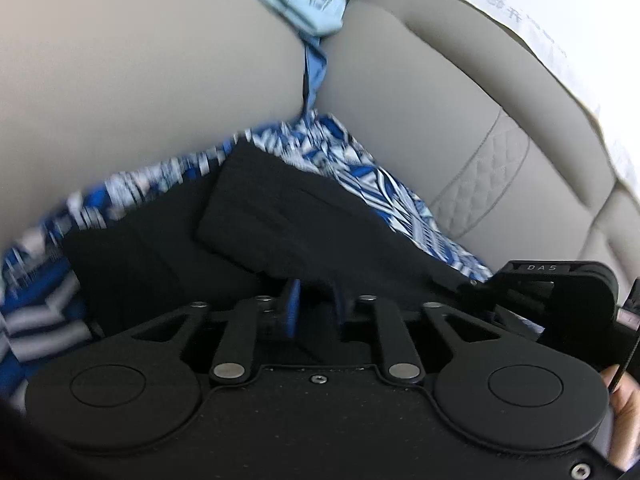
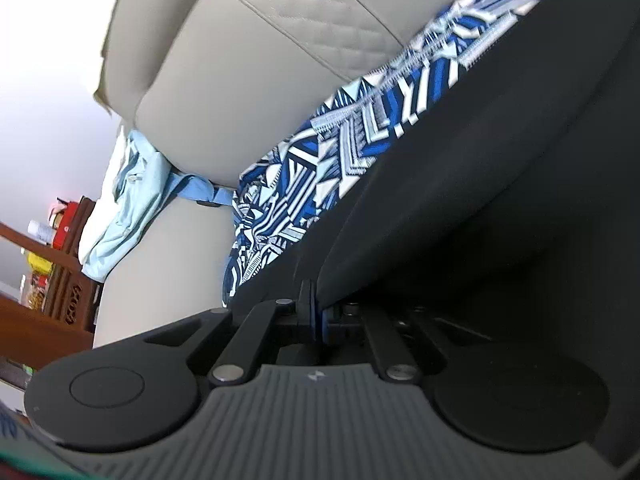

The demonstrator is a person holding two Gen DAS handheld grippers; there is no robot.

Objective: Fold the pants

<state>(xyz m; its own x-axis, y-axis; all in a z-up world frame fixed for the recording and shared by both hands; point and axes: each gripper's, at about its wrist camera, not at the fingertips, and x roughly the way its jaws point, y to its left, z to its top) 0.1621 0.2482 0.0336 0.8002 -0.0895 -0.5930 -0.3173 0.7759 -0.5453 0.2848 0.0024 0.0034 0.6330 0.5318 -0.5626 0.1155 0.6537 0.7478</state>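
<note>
Black pants (image 1: 280, 220) lie on a blue-and-white patterned cloth (image 1: 384, 184) spread over a beige sofa. My left gripper (image 1: 314, 300) is shut on the near edge of the pants, its blue pads pressed into the fabric. The pants fill the right side of the right wrist view (image 2: 500, 200), with a fold hanging over the gripper. My right gripper (image 2: 316, 312) is shut on that black fabric edge. The right gripper's body (image 1: 560, 292) shows at the right edge of the left wrist view, close beside the left one.
Beige sofa back cushions (image 1: 140, 80) rise behind the cloth, with a light blue garment (image 1: 316, 4) tucked between them; it also shows in the right wrist view (image 2: 132, 200). A wooden shelf with bottles and jars (image 2: 48, 264) stands far left.
</note>
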